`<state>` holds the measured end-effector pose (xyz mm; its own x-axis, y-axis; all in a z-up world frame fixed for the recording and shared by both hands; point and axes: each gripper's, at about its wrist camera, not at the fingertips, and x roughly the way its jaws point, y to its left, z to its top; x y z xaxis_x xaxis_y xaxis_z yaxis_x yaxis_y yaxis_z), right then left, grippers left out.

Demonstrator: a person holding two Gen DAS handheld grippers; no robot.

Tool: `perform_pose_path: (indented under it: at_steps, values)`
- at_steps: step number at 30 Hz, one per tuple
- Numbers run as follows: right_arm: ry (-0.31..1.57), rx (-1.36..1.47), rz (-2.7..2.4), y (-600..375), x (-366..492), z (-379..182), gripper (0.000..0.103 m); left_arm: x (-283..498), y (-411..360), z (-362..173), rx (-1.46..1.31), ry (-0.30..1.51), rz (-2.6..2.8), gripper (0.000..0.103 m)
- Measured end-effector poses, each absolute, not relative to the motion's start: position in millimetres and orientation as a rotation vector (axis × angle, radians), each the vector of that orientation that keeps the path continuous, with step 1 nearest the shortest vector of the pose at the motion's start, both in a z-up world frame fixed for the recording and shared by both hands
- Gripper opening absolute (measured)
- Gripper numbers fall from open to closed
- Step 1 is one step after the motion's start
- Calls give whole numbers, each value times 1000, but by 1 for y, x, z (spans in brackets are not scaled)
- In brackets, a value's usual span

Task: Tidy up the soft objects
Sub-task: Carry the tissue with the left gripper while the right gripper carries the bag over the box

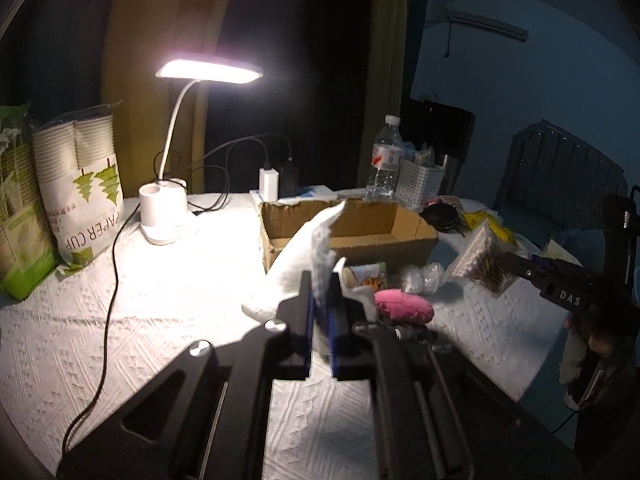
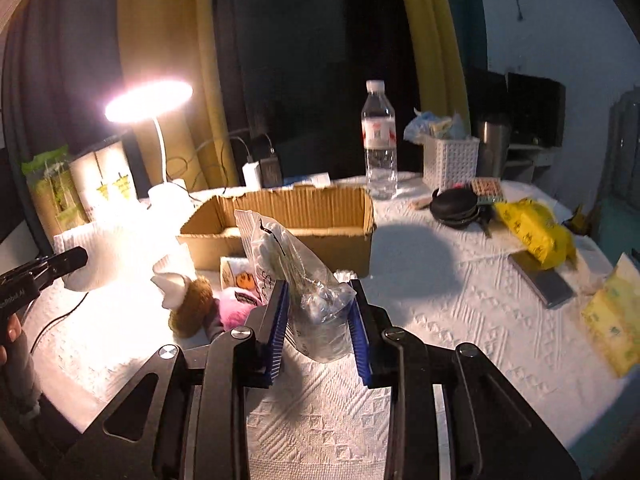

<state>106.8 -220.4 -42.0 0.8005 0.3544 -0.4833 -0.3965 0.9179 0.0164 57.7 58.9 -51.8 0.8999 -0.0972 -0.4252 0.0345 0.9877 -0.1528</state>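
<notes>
A lit desk lamp (image 1: 209, 70) is the only strong light, blowing out the white tablecloth (image 1: 168, 280) beneath it into glare while the room behind stays dark. A soft round shadow (image 2: 412, 256) falls right of the cardboard box (image 2: 320, 236). Both fisheye views curve and blacken at the corners.
</notes>
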Motion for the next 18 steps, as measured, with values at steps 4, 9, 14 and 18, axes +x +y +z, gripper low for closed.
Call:
perform_pose_path:
  at_steps: [4, 9, 14, 18]
  values:
    - [474, -83, 408, -223, 104, -30, 31, 58, 57, -41, -124, 421, -69, 5]
    - [460, -79, 416, -225, 109, -20, 31, 66, 54, -31, -106, 413, -68, 5]
    - [451, -73, 418, -228, 118, -10, 31, 78, 51, -19, -102, 407, -70, 5]
    - [437, -69, 421, -231, 127, 0, 31, 88, 50, -8, -98, 396, -78, 5]
